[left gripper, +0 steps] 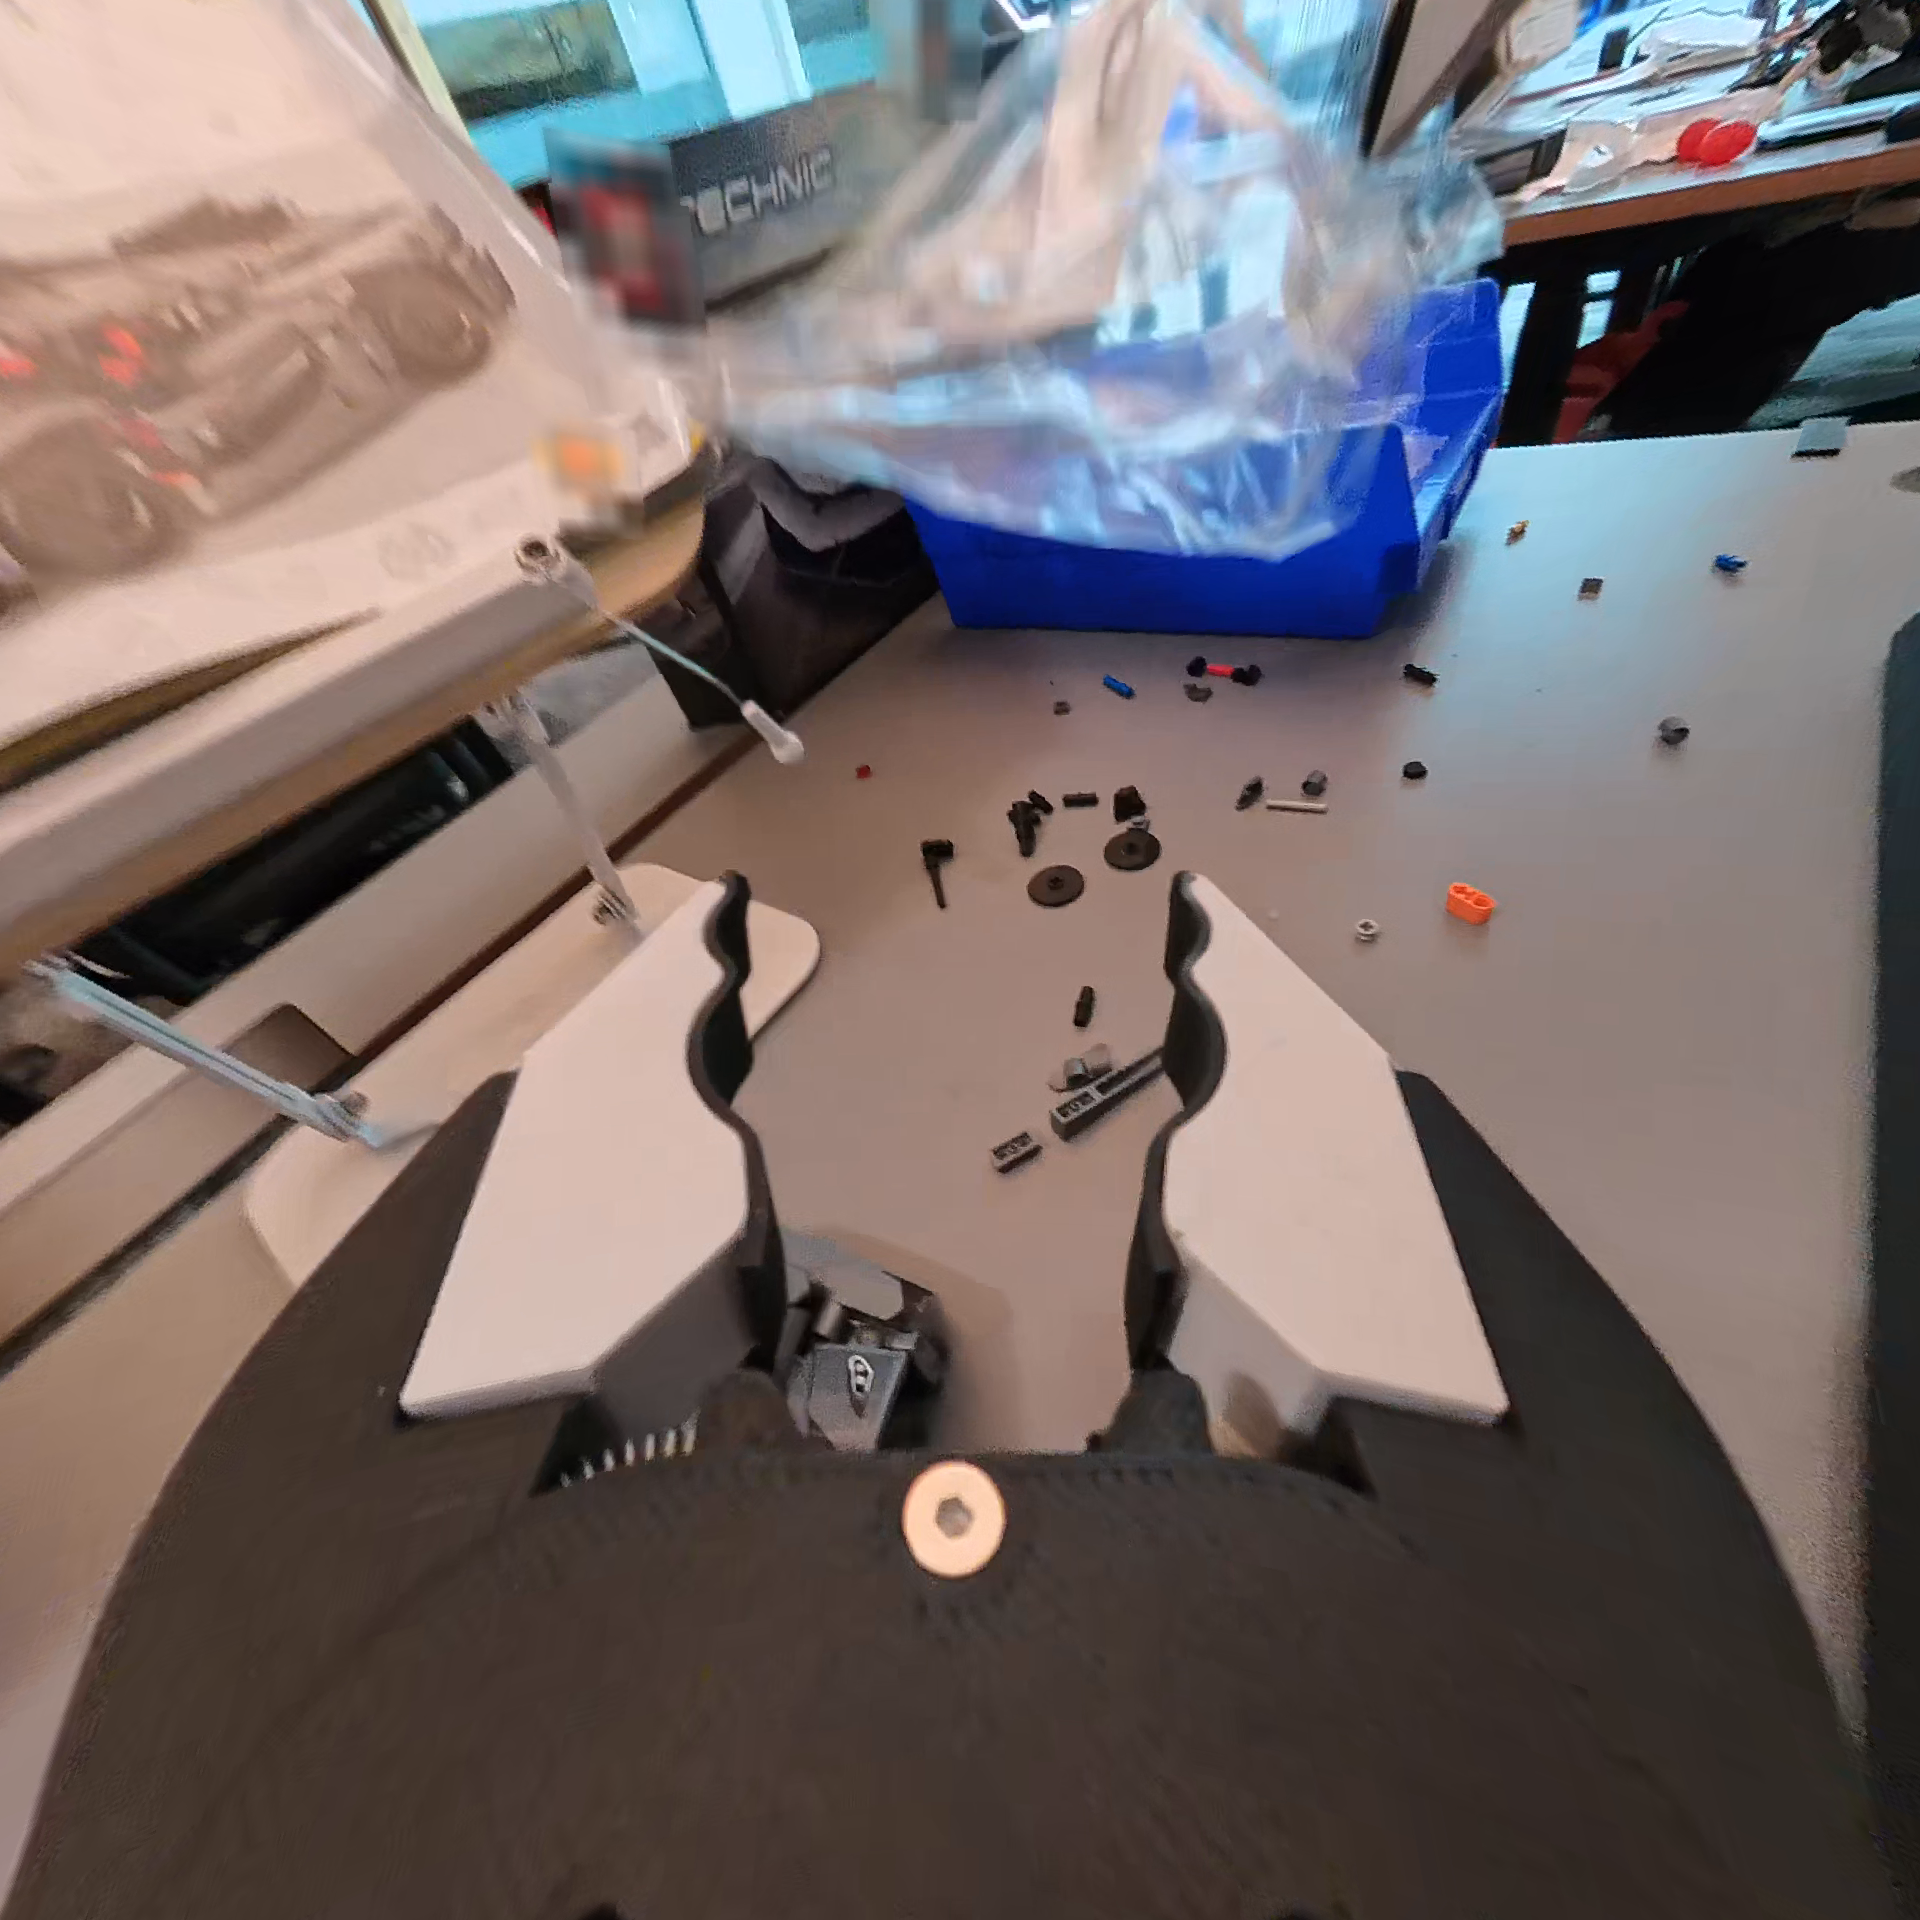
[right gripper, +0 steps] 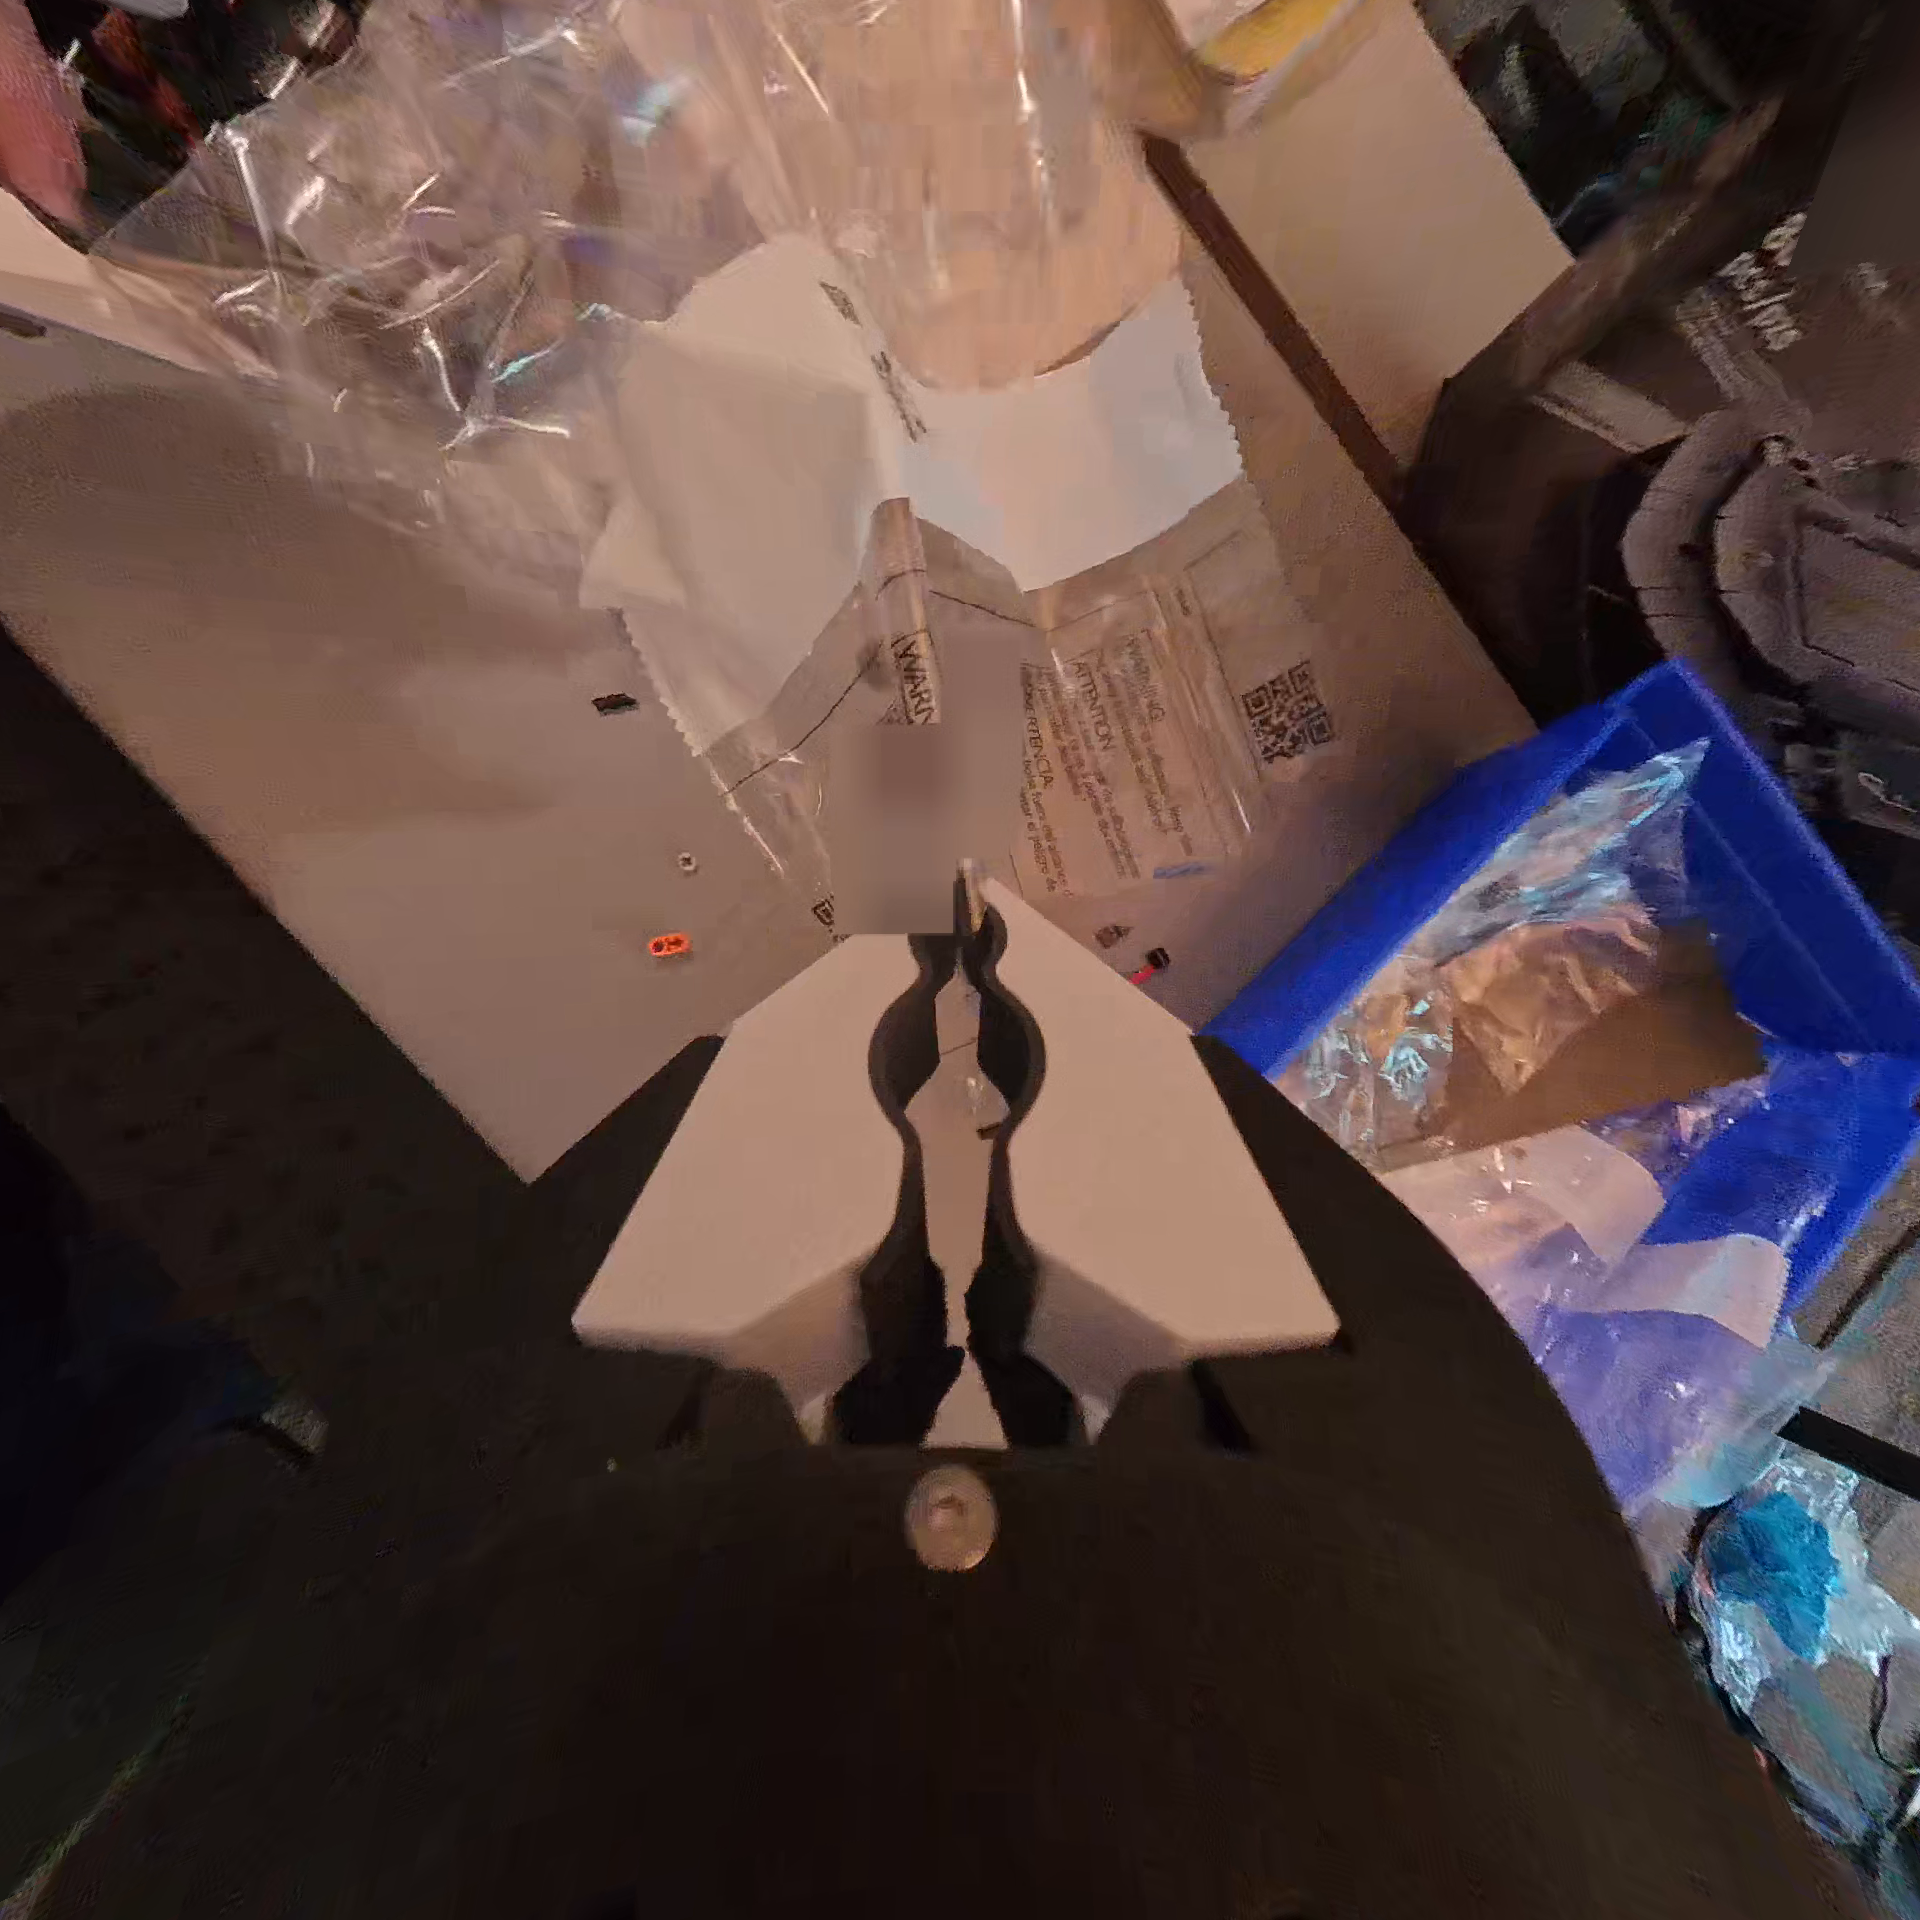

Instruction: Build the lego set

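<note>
Both the left gripper (left gripper: 956, 904) and the right gripper (right gripper: 958, 940) are showing broad black textured bodies, each carrying a round silver screw at centre and white angular fingers (left gripper: 623, 1143) lined with wavy black inner pads.

Ahead of my left gripper (left gripper: 956, 904): bare grey table (left gripper: 1558, 1039) lying open, only small lego parts (left gripper: 1081, 831) scattering across. Instruction booklet stand (left gripper: 260, 623) crowding my left. Blue bin (left gripper: 1195, 582) and hanging plastic bag (left gripper: 1091, 312) blocking far side.
</note>
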`<state>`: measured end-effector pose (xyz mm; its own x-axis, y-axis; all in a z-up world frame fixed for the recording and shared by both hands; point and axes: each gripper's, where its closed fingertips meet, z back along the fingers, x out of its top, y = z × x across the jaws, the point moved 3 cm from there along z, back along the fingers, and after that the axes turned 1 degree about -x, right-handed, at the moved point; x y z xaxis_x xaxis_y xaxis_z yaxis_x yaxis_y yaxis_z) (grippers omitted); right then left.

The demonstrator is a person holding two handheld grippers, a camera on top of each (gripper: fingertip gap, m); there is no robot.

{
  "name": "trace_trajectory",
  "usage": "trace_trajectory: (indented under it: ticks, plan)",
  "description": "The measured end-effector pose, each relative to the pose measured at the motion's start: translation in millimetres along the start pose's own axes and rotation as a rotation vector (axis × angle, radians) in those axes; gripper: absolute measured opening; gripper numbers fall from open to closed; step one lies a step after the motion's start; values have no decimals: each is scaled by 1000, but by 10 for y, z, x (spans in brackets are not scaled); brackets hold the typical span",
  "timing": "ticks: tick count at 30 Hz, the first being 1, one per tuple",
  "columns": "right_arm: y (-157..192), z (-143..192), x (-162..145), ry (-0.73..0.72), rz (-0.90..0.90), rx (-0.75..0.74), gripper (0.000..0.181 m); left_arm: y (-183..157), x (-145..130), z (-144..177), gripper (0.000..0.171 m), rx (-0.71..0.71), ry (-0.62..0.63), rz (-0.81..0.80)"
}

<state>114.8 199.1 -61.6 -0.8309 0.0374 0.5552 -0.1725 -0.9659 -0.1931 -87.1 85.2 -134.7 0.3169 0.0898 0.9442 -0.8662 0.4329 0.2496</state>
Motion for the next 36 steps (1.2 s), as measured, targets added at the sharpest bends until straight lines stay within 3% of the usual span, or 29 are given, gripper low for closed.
trace_trajectory:
  ticks: [7, 9, 11, 13, 18, 20, 23, 26, 29, 32, 36]
  plan:
    - [442, -507, 155, 97, 57, 85, 0, -298, 340, 107, 109, 114, -101, -397]
    - [554, -570, 242, 77, 69, 139, 0, -489, 317, 66, 107, 70, -61, -527]
    - [598, -583, 314, 62, 64, 170, 0, -507, 191, -43, 105, 126, 30, -648]
    - [587, -560, 374, 42, 60, 179, 0, -559, 77, -107, 84, 110, 89, -704]
    - [557, -450, 439, -24, 36, 270, 0, -482, 91, -60, 18, 104, 64, -620]
    - [572, -405, 450, -67, 15, 351, 0, -414, 117, -16, 3, 94, 39, -565]
    - [539, -314, 500, -172, -60, 489, 0, -317, 151, 64, 0, 77, 4, -485]
    - [331, -186, 645, -387, -192, 556, 0, -194, 227, 183, 0, 28, -70, -336]
    - [270, -96, 682, -501, -149, 498, 0, -130, 287, 275, 0, -64, -154, -183]
    - [201, 89, 719, -639, -140, 467, 14, -56, 284, 336, 0, -131, -202, -65]
    - [240, 213, 629, -700, -69, 508, 35, 46, 329, 435, 0, -204, -288, 82]
